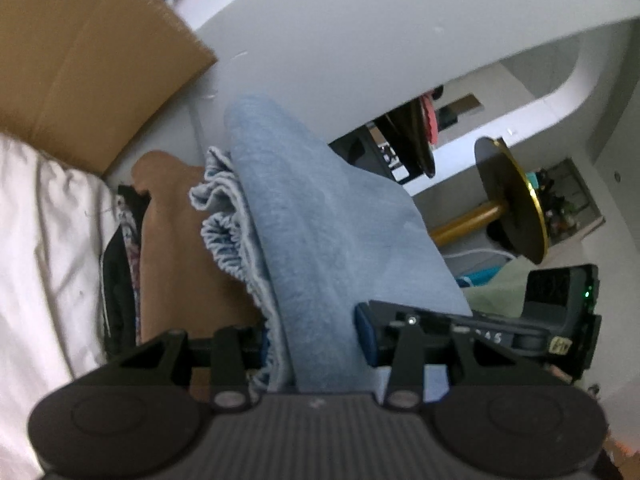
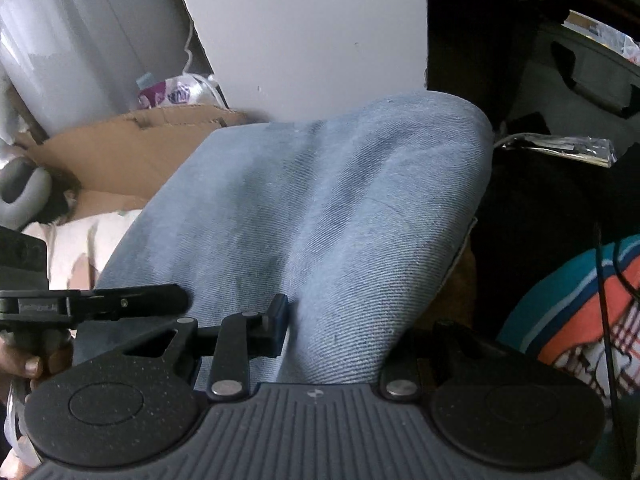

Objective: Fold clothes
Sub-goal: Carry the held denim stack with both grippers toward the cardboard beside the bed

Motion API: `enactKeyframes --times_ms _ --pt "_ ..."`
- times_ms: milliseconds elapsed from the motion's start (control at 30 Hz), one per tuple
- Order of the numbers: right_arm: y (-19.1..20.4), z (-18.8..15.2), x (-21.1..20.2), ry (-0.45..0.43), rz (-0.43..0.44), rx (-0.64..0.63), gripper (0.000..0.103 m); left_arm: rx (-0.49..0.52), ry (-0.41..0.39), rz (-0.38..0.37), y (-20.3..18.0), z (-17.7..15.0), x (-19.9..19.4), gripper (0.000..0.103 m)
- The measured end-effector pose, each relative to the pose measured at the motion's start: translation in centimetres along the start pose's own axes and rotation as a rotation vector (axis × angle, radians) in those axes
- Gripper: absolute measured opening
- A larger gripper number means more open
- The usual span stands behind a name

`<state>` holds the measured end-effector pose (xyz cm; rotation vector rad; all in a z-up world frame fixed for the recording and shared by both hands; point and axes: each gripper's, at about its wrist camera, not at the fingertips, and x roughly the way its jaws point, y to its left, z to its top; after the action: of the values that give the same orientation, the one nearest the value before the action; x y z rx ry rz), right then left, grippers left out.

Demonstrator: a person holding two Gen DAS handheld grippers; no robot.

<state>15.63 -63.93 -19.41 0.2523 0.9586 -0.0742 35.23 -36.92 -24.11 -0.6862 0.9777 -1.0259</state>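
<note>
While both grippers pinch it, the light blue denim garment [image 1: 320,216] hangs stretched between them over the white table [image 1: 360,24]. Its weave is a fine diagonal twill, soft and faded, with darker streaks running along the folds. One edge is gathered into a ruffled elastic band [image 1: 228,216] with pale stitching. In the right wrist view the cloth bulges into a broad, rounded hump that narrows toward the tool.

The left gripper [image 1: 316,340] is clamped on the garment: its blue pads sit on either side of a thick fold and press into it. The right gripper [image 2: 340,332] is likewise closed on the garment; one blue pad [image 2: 278,322] bites into the cloth, while the other finger is hidden under the denim.

A brown corrugated cardboard flap [image 1: 92,60], with a zigzag-cut edge, lies at the table's left side. Beside it sits rumpled white cloth [image 1: 40,248], and a tan fabric [image 1: 180,240] lies under the denim's ruffle. The table is smooth, matte and curved along its far edge. Beyond it stands a round black disc with a gold rim on a gold post [image 1: 516,204]. In the right wrist view, a striped teal and orange cloth [image 2: 580,312] lies at the right, and a crinkled silver foil packet [image 2: 560,148] rests against dark surroundings. A fingertip [image 2: 32,366] shows at the lower left edge there.
</note>
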Motion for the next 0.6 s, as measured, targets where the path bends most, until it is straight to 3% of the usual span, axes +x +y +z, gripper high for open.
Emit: enactKeyframes --times_ms 600 --pt "-2.6 0.0 4.3 0.015 -0.047 -0.012 0.031 -0.08 -0.01 0.015 2.3 -1.0 3.3 0.041"
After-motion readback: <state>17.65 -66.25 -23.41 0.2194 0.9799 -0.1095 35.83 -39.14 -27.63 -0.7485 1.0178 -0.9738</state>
